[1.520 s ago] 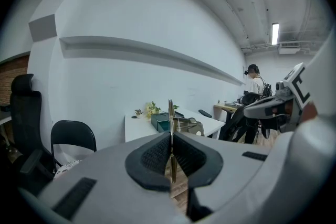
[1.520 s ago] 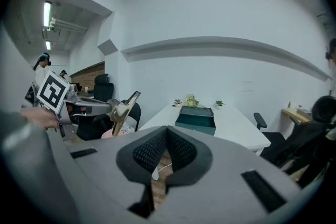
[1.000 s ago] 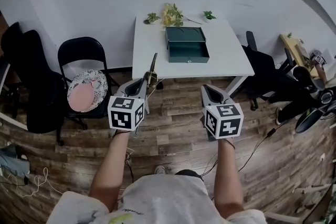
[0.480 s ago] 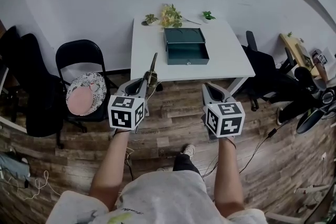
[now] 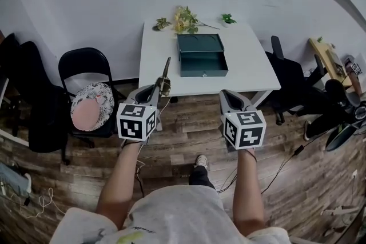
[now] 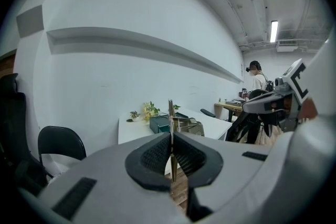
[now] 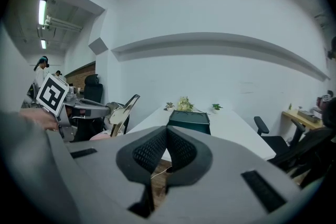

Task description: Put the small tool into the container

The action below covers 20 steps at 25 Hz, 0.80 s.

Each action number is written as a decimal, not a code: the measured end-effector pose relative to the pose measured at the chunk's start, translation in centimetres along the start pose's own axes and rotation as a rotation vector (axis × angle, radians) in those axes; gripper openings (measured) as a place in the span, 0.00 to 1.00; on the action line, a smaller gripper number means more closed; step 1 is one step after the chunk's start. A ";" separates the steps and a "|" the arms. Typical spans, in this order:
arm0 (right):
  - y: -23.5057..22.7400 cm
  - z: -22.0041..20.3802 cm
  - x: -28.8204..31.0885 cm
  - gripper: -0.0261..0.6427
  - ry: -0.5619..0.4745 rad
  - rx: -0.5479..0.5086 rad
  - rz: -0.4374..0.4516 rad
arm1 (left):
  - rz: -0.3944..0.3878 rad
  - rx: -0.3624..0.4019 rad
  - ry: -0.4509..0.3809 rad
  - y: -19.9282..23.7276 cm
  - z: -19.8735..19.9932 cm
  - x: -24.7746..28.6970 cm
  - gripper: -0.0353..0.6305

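You've stepped nearer the surface (image 5: pixel 157 66). Your left tool (image 5: pixel 162 87) pinches the brass implement (image 5: pixel 166 70), your right tool (image 5: pixel 229 98) is pressed together and empty, and the container (image 5: pixel 202 55) likely sits beyond reach.

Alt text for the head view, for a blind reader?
The left gripper clamps a slim brass-coloured tool, pointing toward a white table ahead that holds an open dark green metal box. The right gripper is shut and empty.

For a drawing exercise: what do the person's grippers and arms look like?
Both the left gripper and right gripper have grey bodies, black ribbed pads and a white cube of black square markers. The person wears a pale short-sleeved shirt.
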State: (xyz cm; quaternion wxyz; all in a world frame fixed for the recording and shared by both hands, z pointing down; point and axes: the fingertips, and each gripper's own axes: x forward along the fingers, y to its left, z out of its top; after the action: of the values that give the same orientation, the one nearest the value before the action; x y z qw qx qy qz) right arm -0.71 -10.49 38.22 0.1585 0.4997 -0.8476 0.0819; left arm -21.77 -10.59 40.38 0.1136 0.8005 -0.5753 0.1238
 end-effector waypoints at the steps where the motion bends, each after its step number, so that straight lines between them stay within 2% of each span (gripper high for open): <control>1: -0.5 0.1 0.5 0.05 0.001 0.003 0.004 | 0.002 0.000 0.003 0.0 0.2 0.6 0.07; 20: -10.1 2.4 8.8 0.05 0.007 0.027 0.097 | 0.082 0.002 0.049 -0.9 4.0 11.2 0.07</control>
State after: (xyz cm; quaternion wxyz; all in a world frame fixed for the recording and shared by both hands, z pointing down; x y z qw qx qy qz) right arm 3.68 -23.37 38.82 0.1504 0.4598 -0.8692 0.1027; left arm -17.15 -21.62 40.30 0.1216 0.7730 -0.6046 0.1485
